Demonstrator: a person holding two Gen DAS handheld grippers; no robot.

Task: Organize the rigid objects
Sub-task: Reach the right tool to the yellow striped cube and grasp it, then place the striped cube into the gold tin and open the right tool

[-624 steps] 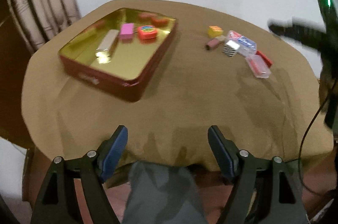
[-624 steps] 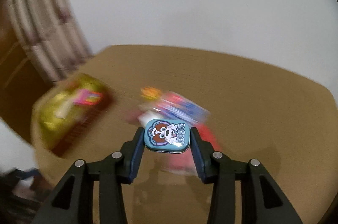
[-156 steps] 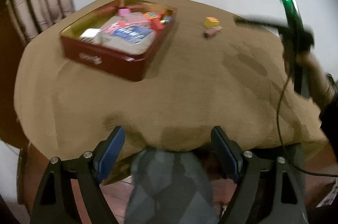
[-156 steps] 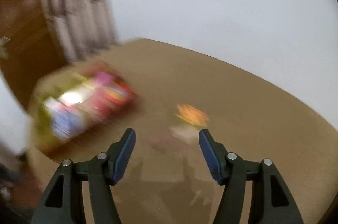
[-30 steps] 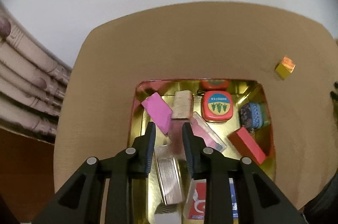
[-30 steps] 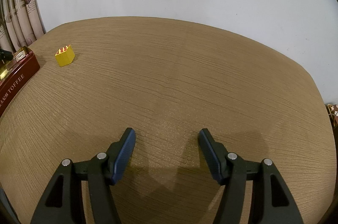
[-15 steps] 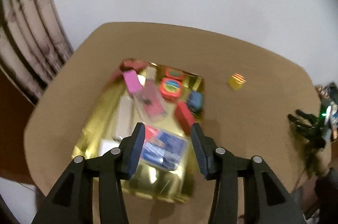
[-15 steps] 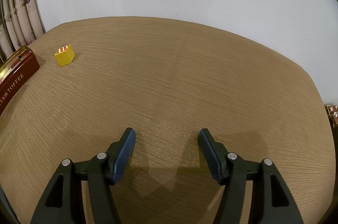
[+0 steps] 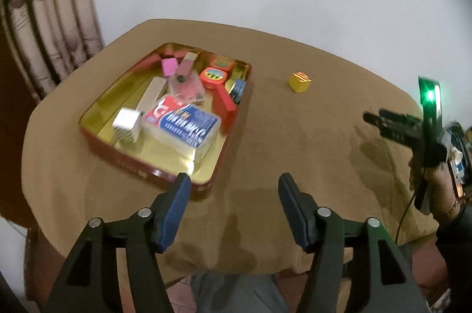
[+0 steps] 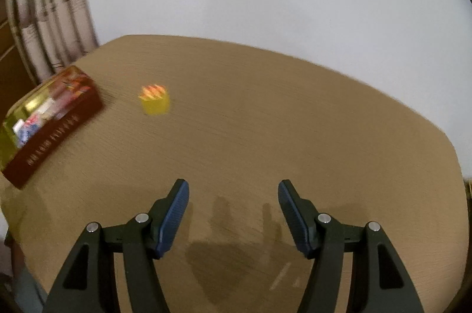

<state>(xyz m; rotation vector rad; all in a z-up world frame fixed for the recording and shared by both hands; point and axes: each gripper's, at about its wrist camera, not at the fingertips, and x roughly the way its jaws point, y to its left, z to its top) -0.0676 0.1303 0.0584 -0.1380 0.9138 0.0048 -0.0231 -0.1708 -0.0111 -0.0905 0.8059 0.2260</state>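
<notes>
- Left wrist view: the left gripper (image 9: 231, 208) has just been opening and stands apart with nothing between its jaws, over the near table edge beside the tin (image 9: 118, 156).
- The tin holds the gathered boxes; the yellow cube (image 9: 299, 82) sits alone on the tablecloth (image 9: 295, 142), to the right of the tin and apart from it.
- Risk: the near corner of the tin lies just beyond the left jaw; a careless sweep could knock the tin toward the table's left edge.
- Risk: the contents are piled, the white-and-blue box (image 9: 185, 130) lying over others; another piece dropped on top may slide.
- The right gripper (image 9: 395, 125) hovers far right of the tin; bare cloth lies between.
- Right wrist view: the right gripper (image 10: 233, 206) is wide open and empty.
- The yellow cube (image 10: 155, 102) lies just right of the tin (image 10: 53, 133), blurred.
- Risk: a hurried closing might pinch a corner and flick the cube.
- Broad open cloth spreads right of the tin; the far edge meets the wall.
</notes>
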